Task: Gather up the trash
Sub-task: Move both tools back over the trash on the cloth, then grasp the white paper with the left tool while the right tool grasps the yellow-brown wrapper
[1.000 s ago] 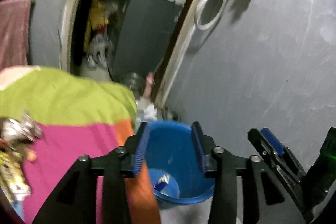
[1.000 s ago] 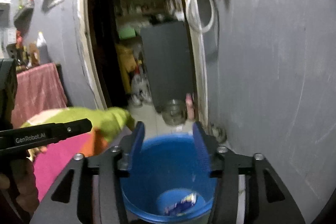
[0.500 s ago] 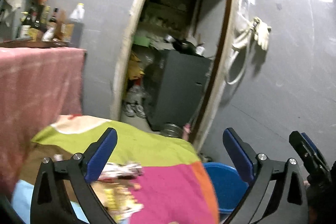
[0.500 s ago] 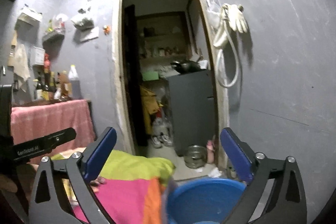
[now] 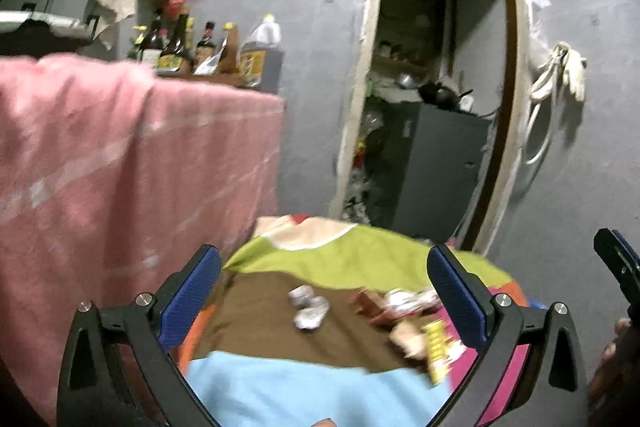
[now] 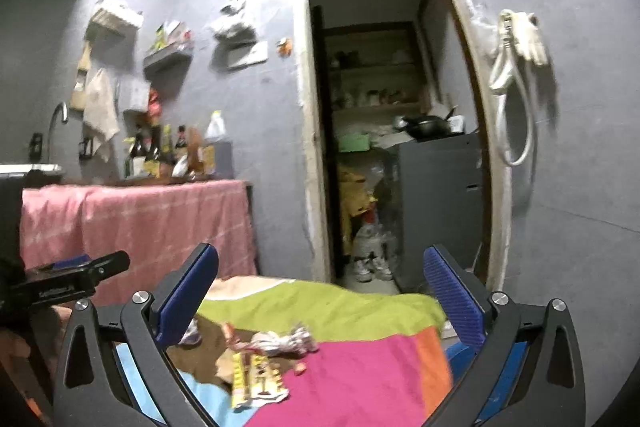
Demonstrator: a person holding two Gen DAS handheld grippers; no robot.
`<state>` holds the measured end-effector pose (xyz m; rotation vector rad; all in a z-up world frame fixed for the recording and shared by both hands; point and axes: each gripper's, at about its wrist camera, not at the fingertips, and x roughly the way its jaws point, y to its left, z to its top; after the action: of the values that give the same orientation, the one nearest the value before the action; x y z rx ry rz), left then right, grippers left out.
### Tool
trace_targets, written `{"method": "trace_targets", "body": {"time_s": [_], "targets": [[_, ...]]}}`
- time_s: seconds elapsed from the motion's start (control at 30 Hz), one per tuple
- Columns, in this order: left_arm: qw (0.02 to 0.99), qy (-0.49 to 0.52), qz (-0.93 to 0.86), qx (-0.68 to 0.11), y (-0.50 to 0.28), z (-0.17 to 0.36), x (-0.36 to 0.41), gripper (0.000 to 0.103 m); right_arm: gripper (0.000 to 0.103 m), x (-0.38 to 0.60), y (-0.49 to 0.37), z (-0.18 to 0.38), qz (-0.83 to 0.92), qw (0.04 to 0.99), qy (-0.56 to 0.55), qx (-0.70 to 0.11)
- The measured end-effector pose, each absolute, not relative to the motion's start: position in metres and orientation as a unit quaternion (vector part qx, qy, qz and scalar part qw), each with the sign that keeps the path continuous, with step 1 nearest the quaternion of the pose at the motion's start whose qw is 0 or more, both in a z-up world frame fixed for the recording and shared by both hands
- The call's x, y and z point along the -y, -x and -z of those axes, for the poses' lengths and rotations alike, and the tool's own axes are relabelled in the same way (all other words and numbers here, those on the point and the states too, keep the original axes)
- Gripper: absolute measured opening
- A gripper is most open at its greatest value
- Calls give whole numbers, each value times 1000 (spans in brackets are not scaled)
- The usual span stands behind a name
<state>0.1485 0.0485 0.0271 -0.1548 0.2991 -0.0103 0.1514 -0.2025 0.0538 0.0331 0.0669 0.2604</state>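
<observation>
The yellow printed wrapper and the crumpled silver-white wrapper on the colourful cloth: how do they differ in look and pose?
The yellow printed wrapper is long and lies flat; the crumpled silver-white wrapper is bunched into a lump. The yellow one lies nearer the camera, over the brown and blue patches; the silver-white one lies further back, by the green patch. Both rest loose on the colourful cloth, with neither between any jaws.

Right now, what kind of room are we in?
Probably a small home kitchen or living area: sauce bottles line a counter draped in pink cloth, a faucet rises at the left, and a doorway opens onto pantry shelves with a pan.
</observation>
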Motion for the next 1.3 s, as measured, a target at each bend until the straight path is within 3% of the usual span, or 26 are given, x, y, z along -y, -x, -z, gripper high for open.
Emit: {"method": "trace_targets", "body": {"time_s": [0.37, 0.6, 0.67, 0.73, 0.97, 1.17, 1.23, 1.3], "targets": [[964, 78, 25, -252, -200, 23, -72, 101, 103, 165, -195, 1, -162, 973, 5, -164], [949, 72, 55, -302, -233, 37, -67, 99, 81, 151, -225, 29, -179, 950, 15, -254], [944, 72, 63, -316, -242, 40, -65, 93, 76, 149, -231, 36, -181, 944, 16, -274], [938, 78, 72, -331, -252, 44, -65, 78, 68, 147, -237, 42, -185, 938, 15, -294], [921, 97, 91, -365, -269, 55, -68, 57, 64, 144, -254, 58, -209, 916, 3, -342], [911, 98, 100, -388, -274, 63, -66, 23, 63, 145, -262, 68, -228, 901, -13, -368], [909, 96, 101, -392, -276, 64, -65, 12, 59, 147, -264, 71, -235, 896, -24, -375], [909, 97, 102, -393, -275, 64, -65, 8, 52, 149, -265, 72, -238, 894, -30, -377]]}}
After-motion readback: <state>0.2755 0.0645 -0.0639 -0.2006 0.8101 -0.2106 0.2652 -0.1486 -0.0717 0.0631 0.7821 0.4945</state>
